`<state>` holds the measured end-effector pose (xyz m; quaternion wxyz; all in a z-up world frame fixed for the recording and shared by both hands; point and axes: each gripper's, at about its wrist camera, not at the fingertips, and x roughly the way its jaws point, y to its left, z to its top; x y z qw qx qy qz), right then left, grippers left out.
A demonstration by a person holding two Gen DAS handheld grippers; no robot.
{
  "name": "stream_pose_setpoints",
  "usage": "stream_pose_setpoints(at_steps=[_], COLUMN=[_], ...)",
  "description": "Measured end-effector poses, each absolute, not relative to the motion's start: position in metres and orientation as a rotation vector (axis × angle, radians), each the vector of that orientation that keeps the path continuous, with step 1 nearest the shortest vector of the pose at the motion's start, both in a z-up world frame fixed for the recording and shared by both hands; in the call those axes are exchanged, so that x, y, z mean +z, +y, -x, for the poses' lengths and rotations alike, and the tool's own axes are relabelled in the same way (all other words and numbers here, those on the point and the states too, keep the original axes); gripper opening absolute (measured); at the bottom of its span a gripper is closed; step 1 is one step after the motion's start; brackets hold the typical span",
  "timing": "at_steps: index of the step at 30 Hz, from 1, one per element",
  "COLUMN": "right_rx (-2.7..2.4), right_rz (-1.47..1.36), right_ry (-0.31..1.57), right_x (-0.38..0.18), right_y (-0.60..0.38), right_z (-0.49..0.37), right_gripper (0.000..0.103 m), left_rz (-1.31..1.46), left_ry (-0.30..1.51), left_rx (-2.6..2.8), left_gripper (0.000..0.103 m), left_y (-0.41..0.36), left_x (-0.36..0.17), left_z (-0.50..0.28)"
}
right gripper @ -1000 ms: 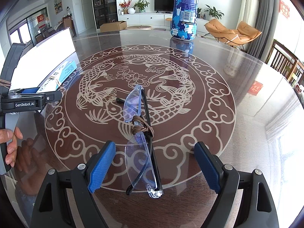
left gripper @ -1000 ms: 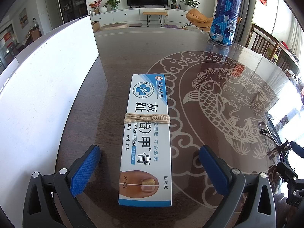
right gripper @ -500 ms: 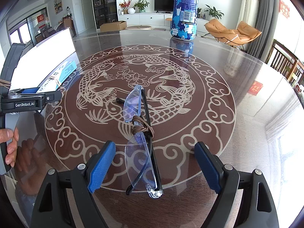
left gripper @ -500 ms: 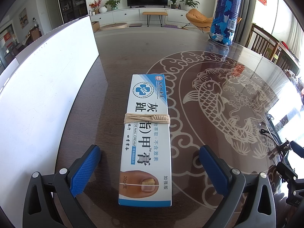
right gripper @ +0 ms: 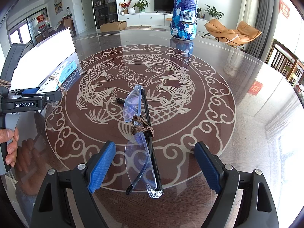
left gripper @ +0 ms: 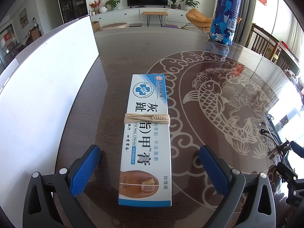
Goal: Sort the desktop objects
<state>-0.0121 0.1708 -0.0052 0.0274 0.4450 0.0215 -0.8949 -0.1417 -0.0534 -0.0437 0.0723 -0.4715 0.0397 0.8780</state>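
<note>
Left claw (left gripper: 149, 168) we hold spread wide, its 2 blue pads on either side of the toe nail cream box (left gripper: 147, 134) without touching it; the box lies flat on the tabletop (left gripper: 123, 53), a band of pale cord (left gripper: 146, 118) wound around its middle, with a white board (left gripper: 43, 87) just beside it on the left; our right claw (right gripper: 154, 166) is likewise spread, the folded glasses (right gripper: 141, 138) lying between its pads and apart from both, brown cord (right gripper: 142, 128) tied around them; farther off, a blue camouflage bottle (right gripper: 184, 9) stands upright near the tabletop's far edge.
</note>
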Motion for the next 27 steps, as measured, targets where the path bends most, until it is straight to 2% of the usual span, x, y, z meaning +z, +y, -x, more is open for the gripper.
stream_pose_setpoints(at_steps=[17,18,20,25,27], right_rx=[-2.762,-2.762,-2.762,-2.761,-2.761], right_rz=[-1.374,-1.374,-1.374,-1.374,-1.374], right_ry=[0.066,0.066,0.066,0.066,0.066], right_x=[-0.005,-0.005,-0.005,-0.005,-0.005], right_y=[0.171,0.171,0.171,0.171,0.171], right_z=[0.012,0.012,0.012,0.012,0.012], right_gripper=[0.086,0.086,0.086,0.086,0.086], left_rz=[1.416,1.403,1.363,1.318,1.301], left_ry=[0.125,0.131,0.155,0.168,0.187], left_rx=[2.640,2.637,2.627,2.601,2.570], left_gripper=[0.102,0.099,0.081,0.066,0.066], left_y=[-0.053,-0.052,-0.047,-0.031,-0.023], left_x=[-0.043,-0.042,-0.040,-0.038,-0.038], left_z=[0.142,0.140,0.133,0.112,0.097])
